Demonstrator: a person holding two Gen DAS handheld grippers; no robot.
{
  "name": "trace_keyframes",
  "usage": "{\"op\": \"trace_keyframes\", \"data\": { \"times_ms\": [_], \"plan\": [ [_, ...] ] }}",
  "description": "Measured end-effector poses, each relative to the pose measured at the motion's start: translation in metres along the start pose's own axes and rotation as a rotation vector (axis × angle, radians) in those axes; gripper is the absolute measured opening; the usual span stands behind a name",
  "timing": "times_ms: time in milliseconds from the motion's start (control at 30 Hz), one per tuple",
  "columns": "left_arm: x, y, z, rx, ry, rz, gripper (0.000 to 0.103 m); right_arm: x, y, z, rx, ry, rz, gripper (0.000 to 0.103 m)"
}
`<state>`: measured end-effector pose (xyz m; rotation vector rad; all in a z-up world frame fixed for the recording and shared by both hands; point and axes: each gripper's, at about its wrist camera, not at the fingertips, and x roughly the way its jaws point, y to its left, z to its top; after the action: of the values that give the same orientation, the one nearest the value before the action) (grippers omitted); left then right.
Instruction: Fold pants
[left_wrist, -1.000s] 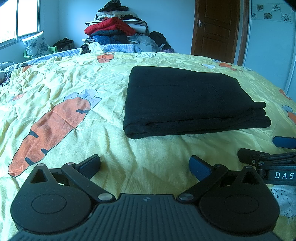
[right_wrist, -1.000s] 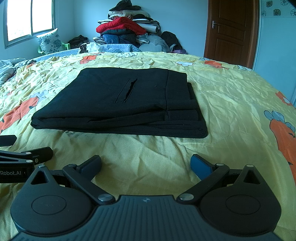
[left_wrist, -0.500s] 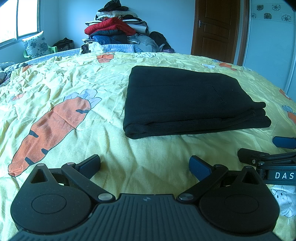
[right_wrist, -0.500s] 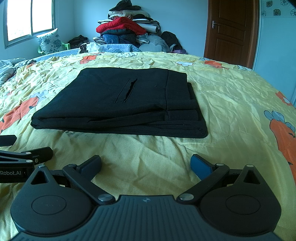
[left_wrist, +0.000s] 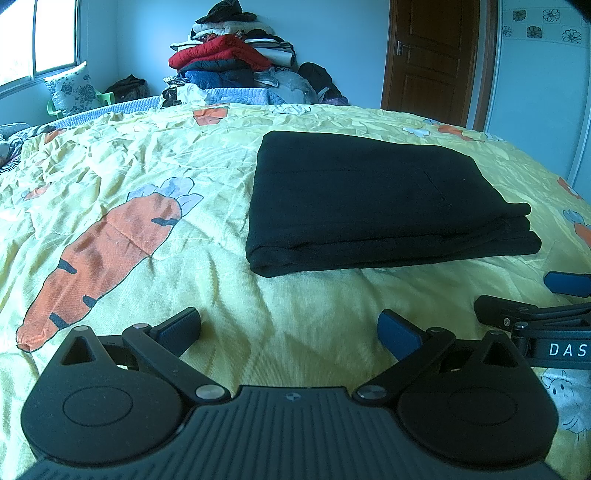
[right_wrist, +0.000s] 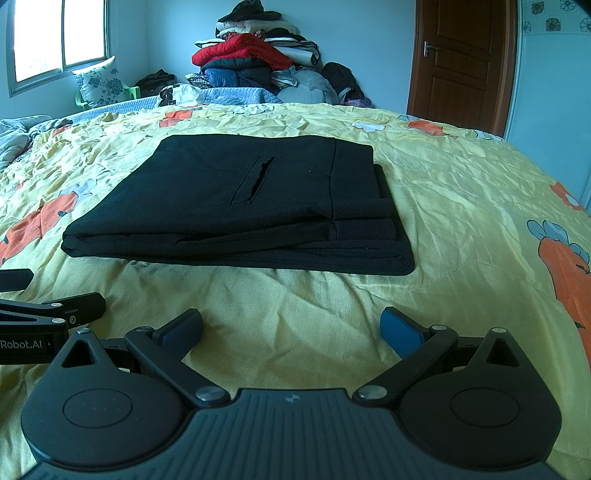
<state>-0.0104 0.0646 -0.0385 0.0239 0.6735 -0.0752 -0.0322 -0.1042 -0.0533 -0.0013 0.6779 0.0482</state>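
Two grippers are hovering low over a wide bed covered by a yellow carrot-print quilt (left_wrist: 155, 295), and nothing is in either of them. Largest in view is that quilt, wrinkled all over and running back to a heap of piled clothes (right_wrist: 255, 59) at the far edge of the bed. On the middle of the quilt the black pants (left_wrist: 369, 195) are lying as a flat, stacked rectangle, their layered fold edge facing the near edge of the bed and a slit pocket (right_wrist: 255, 181) showing on the top layer in the right wrist view. The left gripper (left_wrist: 290, 328) is sitting with its fingers spread wide and released, well short of the pants' near left corner; the right gripper (right_wrist: 291, 326) is likewise spread and holding nothing, short of the near right corner.

Judging by the tidy stack, the folding is looking essentially finished, so the step in hand is probably a retreat or a last tidy. To do that well, both tools are best kept clear of the near fold edge, since a brushing finger could drag the top layer askew. If any squaring is wanted, the slightly stepped layers at the right corner are the place, pressed lightly downward, not pinched.
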Motion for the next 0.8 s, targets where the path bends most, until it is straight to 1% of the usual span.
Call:
{"op": "trace_keyframes", "data": {
  "times_ms": [800],
  "plan": [
    [0.0, 0.0, 0.0, 0.0, 0.0, 0.0, 0.103, 0.0, -0.0001, 0.0, 0.0, 0.0, 0.0, 0.103]
  ]
}}
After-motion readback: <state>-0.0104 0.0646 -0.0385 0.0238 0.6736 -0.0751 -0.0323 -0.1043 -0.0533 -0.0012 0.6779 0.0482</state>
